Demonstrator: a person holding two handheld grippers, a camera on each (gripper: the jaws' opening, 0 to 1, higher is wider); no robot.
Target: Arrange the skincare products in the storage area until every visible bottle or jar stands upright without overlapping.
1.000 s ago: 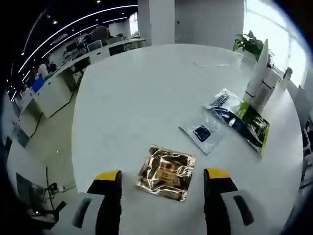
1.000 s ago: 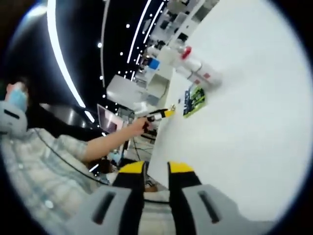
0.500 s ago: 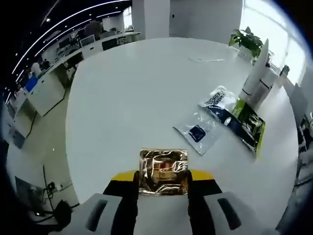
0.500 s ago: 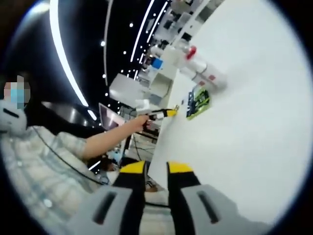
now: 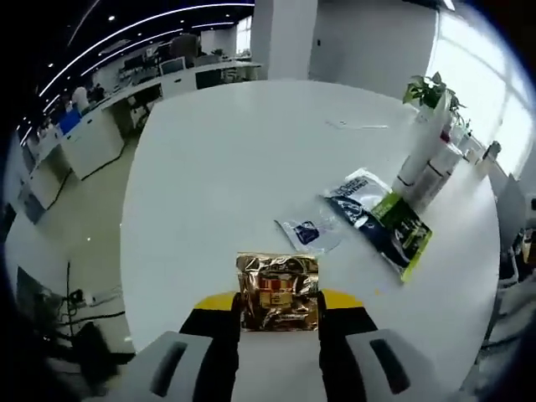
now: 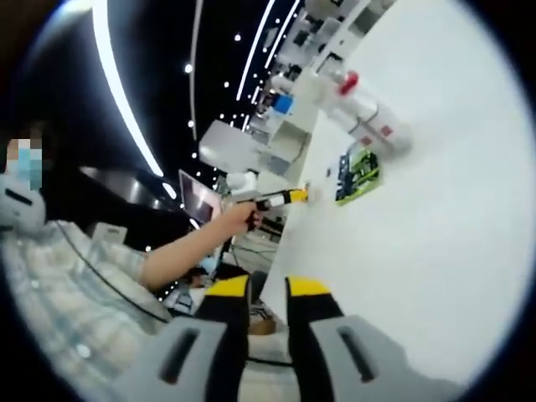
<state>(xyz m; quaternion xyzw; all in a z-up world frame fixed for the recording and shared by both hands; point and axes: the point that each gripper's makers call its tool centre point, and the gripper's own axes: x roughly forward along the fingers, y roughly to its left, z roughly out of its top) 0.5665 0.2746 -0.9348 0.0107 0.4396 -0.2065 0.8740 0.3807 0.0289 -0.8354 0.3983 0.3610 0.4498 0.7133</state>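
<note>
My left gripper is shut on a gold foil sachet at the near edge of the round white table. Beyond it lie a small blue-and-white sachet and a dark blue and green sachet pack. Two tall white bottles stand upright at the far right. In the right gripper view, my right gripper is shut on nothing, off the table edge. The left gripper shows there in a person's hand, with the white bottles and green sachet behind it.
A potted plant stands beyond the bottles at the table's far right. Office desks and floor lie past the table's left edge. A person's checked sleeve fills the left of the right gripper view.
The left jaws, open a second ago on either side of the gold sachet, have shut on it. The right gripper has stayed shut, and its view has drifted slightly.
</note>
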